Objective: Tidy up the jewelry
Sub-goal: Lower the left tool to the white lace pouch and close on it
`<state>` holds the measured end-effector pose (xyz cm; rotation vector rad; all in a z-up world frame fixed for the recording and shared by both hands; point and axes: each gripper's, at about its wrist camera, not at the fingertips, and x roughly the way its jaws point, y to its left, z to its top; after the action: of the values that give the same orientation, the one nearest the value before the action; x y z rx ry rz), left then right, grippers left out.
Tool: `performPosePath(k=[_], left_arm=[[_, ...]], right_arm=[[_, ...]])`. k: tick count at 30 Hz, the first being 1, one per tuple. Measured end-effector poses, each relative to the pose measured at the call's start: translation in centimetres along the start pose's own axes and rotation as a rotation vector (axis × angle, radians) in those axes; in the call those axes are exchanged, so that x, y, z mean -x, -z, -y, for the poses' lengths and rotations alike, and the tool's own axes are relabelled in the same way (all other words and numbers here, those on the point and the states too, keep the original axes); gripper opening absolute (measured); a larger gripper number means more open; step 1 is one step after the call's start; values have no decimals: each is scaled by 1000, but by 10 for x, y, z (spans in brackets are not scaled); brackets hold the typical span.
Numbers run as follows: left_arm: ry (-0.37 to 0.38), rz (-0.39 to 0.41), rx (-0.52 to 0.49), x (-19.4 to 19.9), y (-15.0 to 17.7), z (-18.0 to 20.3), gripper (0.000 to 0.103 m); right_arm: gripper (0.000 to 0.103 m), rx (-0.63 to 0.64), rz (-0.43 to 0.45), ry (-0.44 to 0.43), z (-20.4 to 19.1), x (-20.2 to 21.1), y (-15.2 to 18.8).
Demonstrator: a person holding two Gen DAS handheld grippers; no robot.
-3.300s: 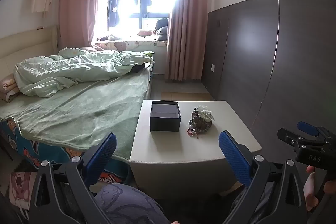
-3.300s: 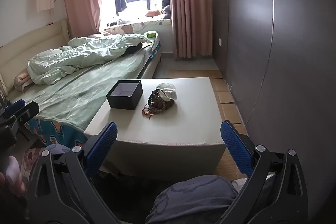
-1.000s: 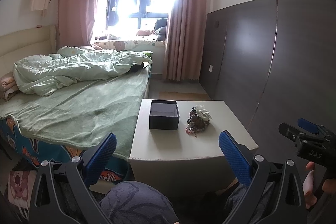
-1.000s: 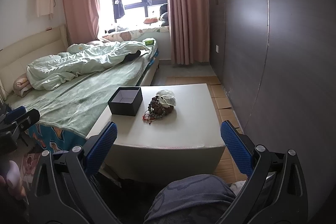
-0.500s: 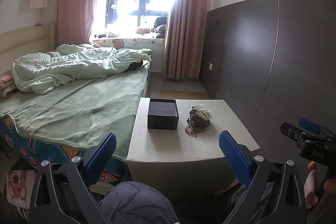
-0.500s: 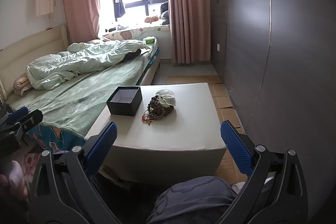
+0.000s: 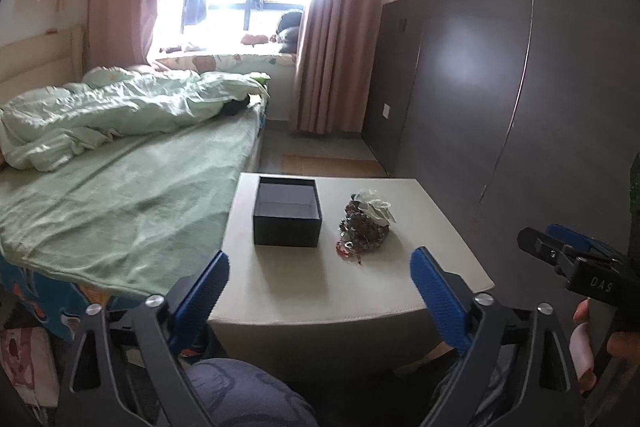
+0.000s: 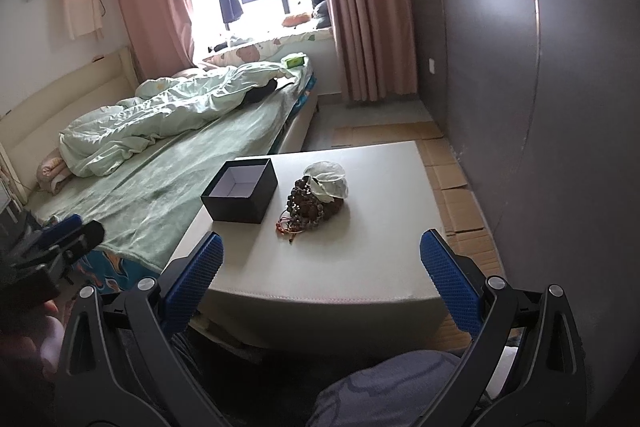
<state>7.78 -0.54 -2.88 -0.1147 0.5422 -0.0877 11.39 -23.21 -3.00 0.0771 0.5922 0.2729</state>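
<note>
An open black box point(image 7: 287, 213) point(image 8: 240, 195) stands on a low white table point(image 7: 420, 263) point(image 8: 384, 235). Right of it lies a heap of beaded jewelry point(image 7: 365, 227) point(image 8: 310, 209) with a pale mesh pouch point(image 8: 327, 181) on top. My left gripper point(image 7: 320, 285) hangs before the table's near edge, jaws wide but closing, nothing between the blue pads. My right gripper point(image 8: 322, 273) is open and empty, also short of the table. Each gripper shows at the edge of the other's view: the right gripper point(image 7: 576, 263) and the left gripper point(image 8: 60, 239).
A bed with a green sheet point(image 7: 120, 195) point(image 8: 168, 179) touches the table's left side. A dark panelled wall point(image 7: 500, 99) point(image 8: 520, 67) runs along the right. Flattened cardboard point(image 8: 452, 179) lies on the floor by it. My knee point(image 7: 248, 395) point(image 8: 396, 387) sits below the grippers.
Both grippers have come closer to the table, so box and jewelry look larger. The left gripper's pads stand slightly nearer each other than before.
</note>
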Motion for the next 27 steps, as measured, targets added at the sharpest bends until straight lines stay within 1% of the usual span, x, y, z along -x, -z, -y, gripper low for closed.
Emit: performPosePath(k=[2,3,4,8,9,10,13,22,24,26,27], left_arm=[[16,-17,8,-12,-2,-1,79],[25,-30,12,-20,-3,-2,78],[35,-42,16,-27,-4,-2,76],[81,-83,31,-56,-10,-3,63],[91,-95,36,-65,-11,-3,62],[102,-107,40,-74,-13,-3,58],[111,-139,49,-99,-15,-3,53],[143,-214,47,-162,-23,6,46],[150,-230,43,-174,-24,8,43],[156,-247,44,-187,-25,11,37],[157,-255,47,-194,-25,11,36]], right_arm=[[87,-4,-14,-5,3,-10,-3],[80,-9,-26,-12,6,-17,-4],[76,-14,-40,-20,8,-24,-6],[74,-20,-69,-31,16,-49,-12],[71,-23,-77,-37,19,-56,-14],[67,-27,-86,-42,21,-62,-16],[65,-37,-115,-52,27,-83,-21],[65,-47,-166,-73,40,-138,-41],[65,-47,-172,-79,42,-148,-45],[65,-55,-175,-93,45,-159,-49],[63,-60,-179,-99,47,-166,-51]])
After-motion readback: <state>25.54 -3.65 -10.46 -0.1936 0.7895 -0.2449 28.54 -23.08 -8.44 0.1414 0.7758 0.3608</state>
